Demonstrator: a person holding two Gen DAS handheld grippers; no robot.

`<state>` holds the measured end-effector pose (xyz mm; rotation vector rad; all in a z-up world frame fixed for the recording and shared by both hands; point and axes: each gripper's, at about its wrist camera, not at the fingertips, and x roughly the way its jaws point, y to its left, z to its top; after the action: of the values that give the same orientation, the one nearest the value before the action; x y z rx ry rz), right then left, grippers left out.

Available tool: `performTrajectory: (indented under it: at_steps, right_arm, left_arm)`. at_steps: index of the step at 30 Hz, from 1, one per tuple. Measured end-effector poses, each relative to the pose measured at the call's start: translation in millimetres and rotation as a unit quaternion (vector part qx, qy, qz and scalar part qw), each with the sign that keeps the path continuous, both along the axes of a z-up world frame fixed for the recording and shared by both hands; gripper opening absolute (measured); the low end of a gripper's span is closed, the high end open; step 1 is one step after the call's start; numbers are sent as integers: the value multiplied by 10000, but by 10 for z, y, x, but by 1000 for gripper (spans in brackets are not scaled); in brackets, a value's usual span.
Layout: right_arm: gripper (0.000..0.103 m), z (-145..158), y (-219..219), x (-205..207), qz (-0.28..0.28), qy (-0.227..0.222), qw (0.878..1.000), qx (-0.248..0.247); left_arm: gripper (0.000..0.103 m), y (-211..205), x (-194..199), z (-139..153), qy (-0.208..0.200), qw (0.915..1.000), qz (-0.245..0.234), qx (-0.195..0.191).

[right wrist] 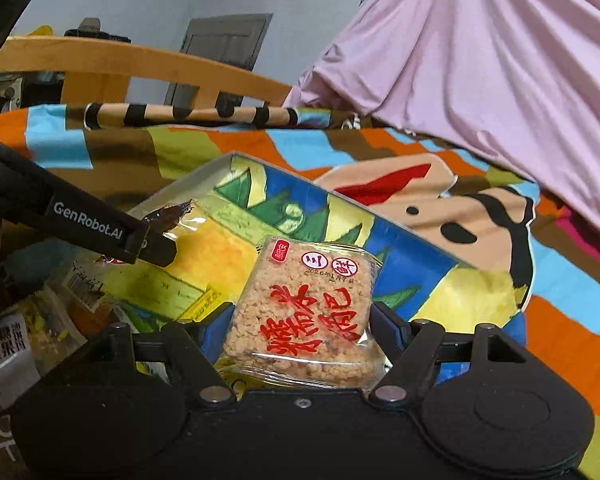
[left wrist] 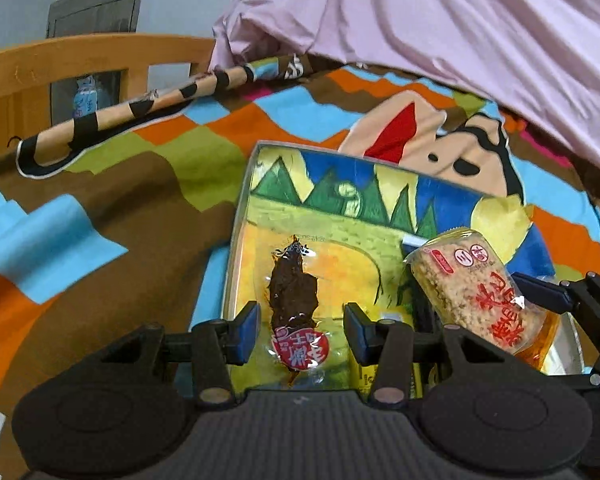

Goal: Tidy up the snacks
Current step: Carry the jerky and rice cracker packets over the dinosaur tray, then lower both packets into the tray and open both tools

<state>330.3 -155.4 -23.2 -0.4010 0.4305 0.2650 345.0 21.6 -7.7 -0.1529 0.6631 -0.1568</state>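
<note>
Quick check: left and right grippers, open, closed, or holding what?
Left gripper: open, around the dark snack packet in the box, not gripping.
Right gripper: closed on the rice cracker packet.

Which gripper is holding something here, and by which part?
The right gripper clamps the rice cracker packet across its near end; the left gripper is open, holding nothing.

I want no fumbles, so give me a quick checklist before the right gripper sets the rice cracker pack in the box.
1. Right gripper shut on the rice cracker pack: ok.
2. Pack over the painted box: ok.
3. Bare floor of the box beside the dark dried-meat snack: ok.
4. Left gripper open, fingers either side of the meat snack: ok.
5. Left gripper clear of the drop spot: cannot tell.
6. Box lying flat on the cartoon bedsheet: cannot tell.
</note>
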Motion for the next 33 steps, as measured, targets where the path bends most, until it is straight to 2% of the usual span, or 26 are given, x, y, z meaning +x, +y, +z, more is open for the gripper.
performTrajectory:
  at_steps: [7,20,25,27,30,33]
  right_arm:
    - [75,-52,-18,51,-87,134,9998,150]
    - [75,-92,18,42,4,191,9998,75]
    - [85,-51,-11,17,-49,156,9997,167]
    - [87,-23,-42,-7,-58,135,9996,241]
    - [89,20,-88,-60,-107,70,9996,268]
    - [95,75,-162,-138,-202,-33,9990,385]
  left_arm:
    - [50,-7,27,-92,170,9998,1,42]
    - [52,-26,45,-133,324,9995,22,59]
    - [62,-29,-5,-131,368,9993,-46,-18]
    - [71,-36,-39,-113,328,9995,-48,4]
    - [75,-19,-96,-63,199,9998,-3,3]
    - [82,15,-153,0,131,9999,53,-81]
